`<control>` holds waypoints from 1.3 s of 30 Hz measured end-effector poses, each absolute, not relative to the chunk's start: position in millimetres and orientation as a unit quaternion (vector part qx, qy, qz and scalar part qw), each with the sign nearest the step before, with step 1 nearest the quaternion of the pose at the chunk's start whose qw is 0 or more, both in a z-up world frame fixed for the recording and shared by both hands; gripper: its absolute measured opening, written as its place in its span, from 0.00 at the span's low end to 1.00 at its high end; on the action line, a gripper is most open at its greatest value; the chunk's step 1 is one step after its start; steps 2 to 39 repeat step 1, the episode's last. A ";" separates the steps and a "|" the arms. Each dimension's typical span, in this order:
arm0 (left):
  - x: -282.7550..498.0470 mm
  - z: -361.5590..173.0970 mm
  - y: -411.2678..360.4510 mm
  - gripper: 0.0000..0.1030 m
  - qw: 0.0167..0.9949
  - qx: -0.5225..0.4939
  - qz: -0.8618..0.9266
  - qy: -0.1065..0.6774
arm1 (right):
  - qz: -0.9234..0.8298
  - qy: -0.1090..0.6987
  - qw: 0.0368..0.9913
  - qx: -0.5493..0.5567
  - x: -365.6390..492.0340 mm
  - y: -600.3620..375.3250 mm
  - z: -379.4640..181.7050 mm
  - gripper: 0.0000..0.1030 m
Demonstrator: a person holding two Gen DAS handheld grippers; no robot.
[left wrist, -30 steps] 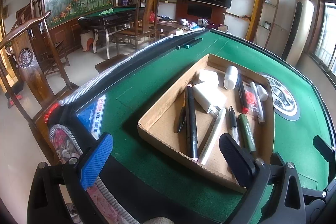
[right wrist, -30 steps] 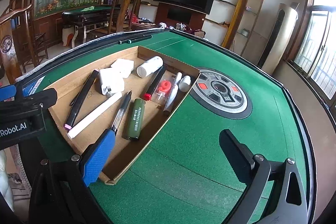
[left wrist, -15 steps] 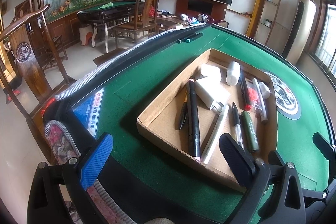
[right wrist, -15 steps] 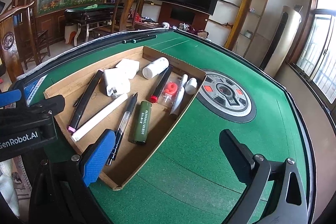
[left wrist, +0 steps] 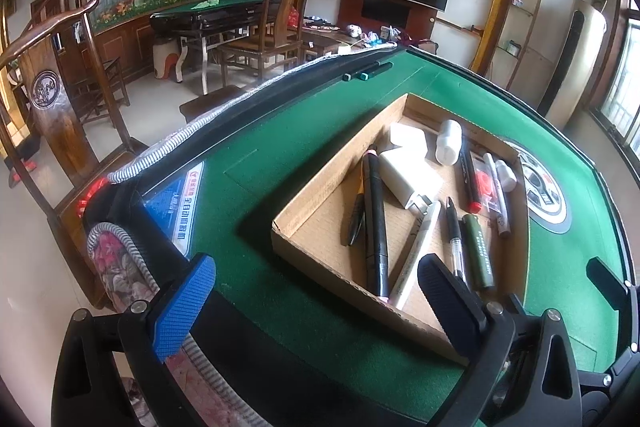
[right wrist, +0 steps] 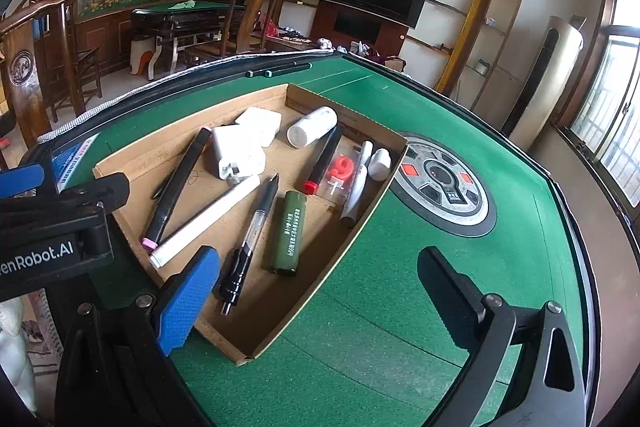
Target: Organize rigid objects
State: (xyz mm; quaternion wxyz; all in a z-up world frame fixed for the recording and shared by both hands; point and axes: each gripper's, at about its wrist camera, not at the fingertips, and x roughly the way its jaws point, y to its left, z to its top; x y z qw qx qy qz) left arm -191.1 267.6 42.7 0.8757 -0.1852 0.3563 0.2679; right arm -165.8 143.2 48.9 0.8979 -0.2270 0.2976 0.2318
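Tray (right wrist: 340, 239) of cardboard sits on the green felt table (right wrist: 420, 287), already holding the lot: black marker (right wrist: 178, 183), white marker (right wrist: 204, 221), clear pen (right wrist: 248, 243), green lighter (right wrist: 289, 233), red-tipped marker (right wrist: 322, 161), white bottle (right wrist: 312, 127), two white chargers (right wrist: 240, 155). Most long items lie roughly parallel along the tray, so sorting looks mostly done. Two teal-capped markers (left wrist: 366, 71) lie well apart at the far table edge, likely next. Left gripper (left wrist: 316, 301) hovers over the tray's near corner, jaws wide, holding nothing. Right gripper (right wrist: 320, 291) hangs over the tray's near end, jaws wide, empty, touching nothing.
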 end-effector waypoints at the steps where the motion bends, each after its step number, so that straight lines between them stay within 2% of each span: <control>1: -191.5 43.8 266.4 0.99 0.876 -0.184 0.268 0.356 | 0.235 0.297 0.897 -0.227 -167.0 143.3 49.7 0.96; 39: -191.5 43.8 266.4 0.99 0.876 -0.184 0.268 0.356 | 0.235 0.297 0.897 -0.227 -167.0 143.3 49.7 0.96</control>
